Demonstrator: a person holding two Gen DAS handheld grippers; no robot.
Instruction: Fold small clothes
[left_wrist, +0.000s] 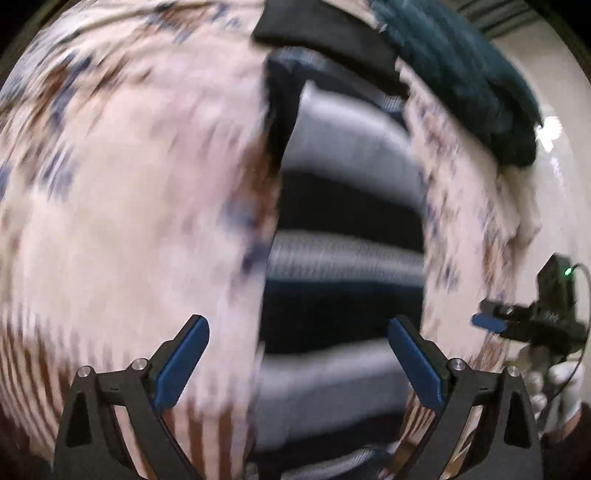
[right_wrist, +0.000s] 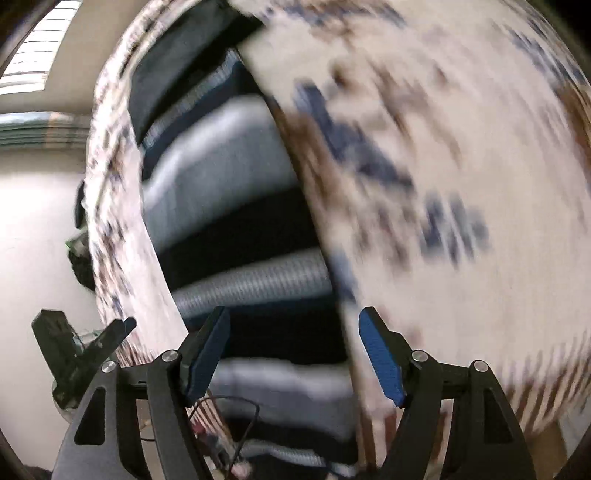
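Striped garment (left_wrist: 343, 236), banded in grey and dark navy, lay on the patterned cloth (left_wrist: 129, 206) straight ahead of both your grippers, with a black piece (left_wrist: 325, 40) and a teal garment (left_wrist: 461, 85) beyond its far end. Its long axis ran away from you, the bands crossing it from side to side; motion blur was heavy, so which end was collar or hem you could not have told.

Your left gripper (left_wrist: 299, 362) had its blue fingers (left_wrist: 181, 365) spread wide and held nothing, poised above the garment's near left edge. Your right gripper (right_wrist: 293, 354) was likewise parted and unloaded, over the near end and close to the right edge.

To do this step well, you probably needed to slow down, settle each gripper over one near corner, pinch only the striped layer and not the cloth beneath, then carry both corners evenly toward the far end so that the fold stayed square to the bands.
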